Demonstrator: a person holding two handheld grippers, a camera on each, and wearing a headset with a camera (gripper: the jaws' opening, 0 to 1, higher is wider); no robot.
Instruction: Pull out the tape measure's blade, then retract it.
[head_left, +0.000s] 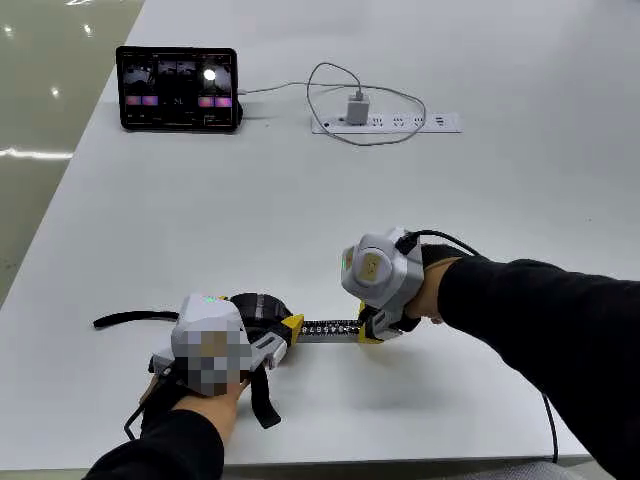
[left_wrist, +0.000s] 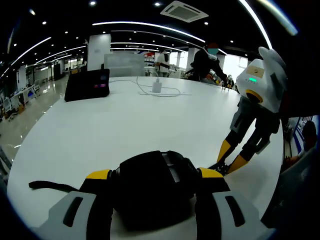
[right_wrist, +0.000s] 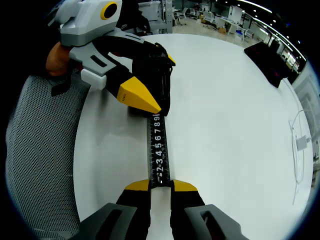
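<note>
A black tape measure (head_left: 256, 312) lies near the table's front edge, held between the yellow-tipped jaws of my left gripper (head_left: 285, 330). In the left gripper view its black case (left_wrist: 155, 187) sits between the two fingers. A short length of blade (head_left: 330, 328) runs right from the case to my right gripper (head_left: 367, 330), which is shut on the blade's end. In the right gripper view the numbered blade (right_wrist: 159, 155) stretches from my jaws to the case (right_wrist: 155, 75), and the left gripper (right_wrist: 132, 92) holds that case.
A tablet (head_left: 178, 88) stands at the back left of the white table (head_left: 300, 200). A power strip (head_left: 400, 122) with a charger and looped cable lies at the back centre. A black strap (head_left: 130, 320) trails left from the tape measure. People stand far off in the left gripper view.
</note>
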